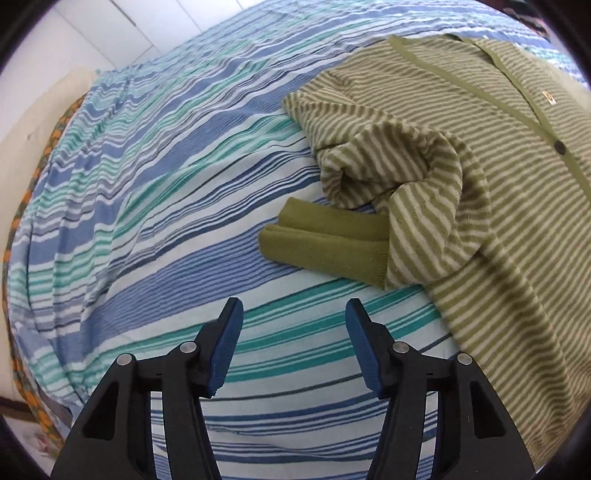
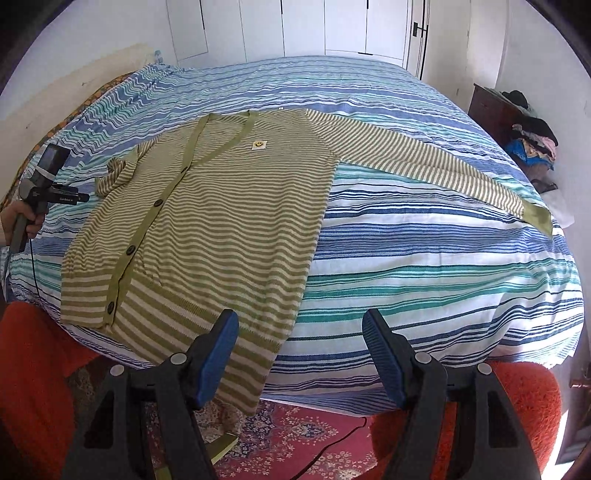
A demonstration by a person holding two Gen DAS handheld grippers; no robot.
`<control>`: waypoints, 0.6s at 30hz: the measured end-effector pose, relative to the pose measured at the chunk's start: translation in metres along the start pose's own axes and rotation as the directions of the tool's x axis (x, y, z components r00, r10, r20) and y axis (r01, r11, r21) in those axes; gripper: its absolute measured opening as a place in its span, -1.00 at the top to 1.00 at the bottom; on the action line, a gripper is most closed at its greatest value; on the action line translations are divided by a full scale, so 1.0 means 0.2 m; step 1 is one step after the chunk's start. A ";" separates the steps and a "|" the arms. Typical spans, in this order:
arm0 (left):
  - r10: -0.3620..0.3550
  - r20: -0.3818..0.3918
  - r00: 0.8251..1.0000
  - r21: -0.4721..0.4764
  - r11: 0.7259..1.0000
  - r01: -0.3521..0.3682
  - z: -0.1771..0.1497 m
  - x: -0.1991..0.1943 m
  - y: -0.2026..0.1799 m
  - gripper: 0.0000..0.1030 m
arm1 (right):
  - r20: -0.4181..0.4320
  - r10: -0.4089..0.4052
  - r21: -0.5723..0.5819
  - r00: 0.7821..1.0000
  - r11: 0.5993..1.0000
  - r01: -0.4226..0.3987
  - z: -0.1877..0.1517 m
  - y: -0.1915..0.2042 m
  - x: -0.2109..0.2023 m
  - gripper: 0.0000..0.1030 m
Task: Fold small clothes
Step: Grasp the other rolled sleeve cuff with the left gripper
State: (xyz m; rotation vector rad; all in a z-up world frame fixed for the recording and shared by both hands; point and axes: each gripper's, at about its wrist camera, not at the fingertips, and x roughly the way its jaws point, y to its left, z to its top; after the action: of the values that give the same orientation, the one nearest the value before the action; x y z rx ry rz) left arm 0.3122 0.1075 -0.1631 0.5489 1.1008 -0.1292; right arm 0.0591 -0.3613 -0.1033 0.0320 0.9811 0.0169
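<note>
A green-and-cream striped cardigan (image 2: 229, 206) lies flat, front up, on the striped bed, its hem hanging over the near edge. Its right sleeve (image 2: 436, 166) stretches out to the right, ending in a plain green cuff (image 2: 537, 218). Its left sleeve (image 1: 406, 177) is bunched up beside the body, with its green cuff (image 1: 325, 240) lying on the sheet. My left gripper (image 1: 293, 314) is open and empty, just short of that cuff; it also shows in the right wrist view (image 2: 48, 192). My right gripper (image 2: 299, 325) is open and empty above the hem at the bed's near edge.
The bed (image 2: 443, 280) has a blue, teal and white striped cover. A dark dresser with piled clothes (image 2: 532, 144) stands at the right. White wardrobe doors (image 2: 332, 26) are behind. A red patterned rug (image 2: 314, 435) and orange cloth (image 2: 33, 369) lie below the near edge.
</note>
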 end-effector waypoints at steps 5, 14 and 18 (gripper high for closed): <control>-0.005 0.091 0.996 0.055 0.998 0.000 0.12 0.07 -0.03 -0.78 | -0.069 0.010 0.031 0.998 0.999 -0.007 0.02 0.00 0.10 -0.35; -0.385 0.084 0.919 -0.389 0.836 0.386 -0.06 -0.04 0.43 0.92 | -0.088 -0.013 -0.020 0.996 1.000 0.011 0.05 0.06 0.14 -0.35; -0.441 0.261 0.859 -0.678 0.550 0.488 -0.40 -0.31 0.74 0.94 | -0.090 -0.002 -0.011 0.996 1.000 0.001 0.04 0.05 0.14 -0.35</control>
State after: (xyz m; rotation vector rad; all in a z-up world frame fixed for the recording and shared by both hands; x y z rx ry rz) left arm 0.2729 0.2640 -0.0828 -0.4960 1.1110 -0.1544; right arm 0.0821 -0.3514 -0.1222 0.0204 1.0710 0.0226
